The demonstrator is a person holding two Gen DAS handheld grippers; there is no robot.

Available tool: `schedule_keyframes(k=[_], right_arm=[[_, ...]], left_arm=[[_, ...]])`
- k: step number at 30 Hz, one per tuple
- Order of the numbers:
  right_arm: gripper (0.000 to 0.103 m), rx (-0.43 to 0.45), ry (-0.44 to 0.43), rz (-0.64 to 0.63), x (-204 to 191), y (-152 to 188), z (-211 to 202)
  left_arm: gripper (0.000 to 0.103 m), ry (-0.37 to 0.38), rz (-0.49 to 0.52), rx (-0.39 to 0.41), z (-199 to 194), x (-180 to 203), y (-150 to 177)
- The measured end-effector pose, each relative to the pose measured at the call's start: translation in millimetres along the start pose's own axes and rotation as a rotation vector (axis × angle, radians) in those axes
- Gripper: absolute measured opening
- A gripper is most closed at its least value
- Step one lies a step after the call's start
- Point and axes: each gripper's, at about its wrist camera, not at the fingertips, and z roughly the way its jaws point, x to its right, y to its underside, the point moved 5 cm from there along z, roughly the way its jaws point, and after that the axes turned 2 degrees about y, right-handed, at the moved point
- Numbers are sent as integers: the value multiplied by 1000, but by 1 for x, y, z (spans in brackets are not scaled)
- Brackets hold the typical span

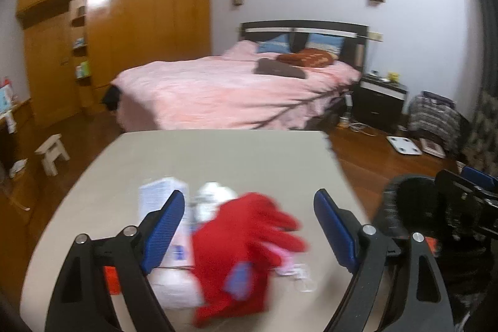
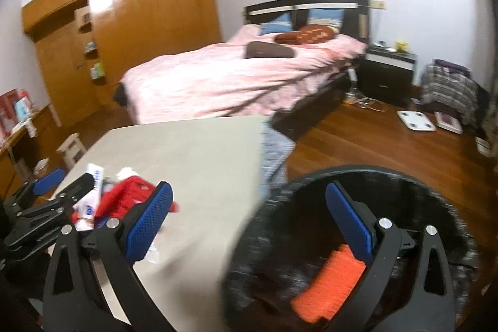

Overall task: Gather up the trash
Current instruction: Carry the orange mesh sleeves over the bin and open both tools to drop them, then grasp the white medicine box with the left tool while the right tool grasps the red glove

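Our left fingers (image 1: 174,226) are apart over the trash (image 1: 246,245) near the table (image 1: 218,157) edge. Our right fingers (image 2: 351,223) are apart over the bin (image 2: 404,185). We could knock trash off the table.

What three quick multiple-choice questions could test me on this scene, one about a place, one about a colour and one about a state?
1. Where is the black bin?
A. On the bed
B. Beside the table's right edge
C. Under the stool

2. What colour is the biggest piece of trash on the table?
A. Red
B. Green
C. Yellow

3. How is the left gripper?
A. Shut on a box
B. Open, holding nothing
C. Out of sight

Answers:
1 B: the right view shows the bin just off the table's right side.
2 A: a red wrapper tops the pile.
3 B: its blue fingers stand wide apart around the pile.
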Motion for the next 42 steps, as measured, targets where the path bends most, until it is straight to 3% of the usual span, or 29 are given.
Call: schedule_keyframes(k=[6,12,26,30,42], right_arm=[[96,-8,-83,-59,-59,-4,26],[96,-25,-112,-85,-89,-3,47],[96,-73,-109,-99,-97,10,74],[96,-79,-109,-97,-97,11,78],[96,-70,-147,-98,-110,8,77]], left_arm=[[83,-111,-54,-37,17,-64,14],[82,-128,-101,-99,44,-98,31],[80,-39,-141,-191,83,-103,54],[63,-21,-134,-201,85,-99,55],[59,-33,-126,-102,49,-99,32]])
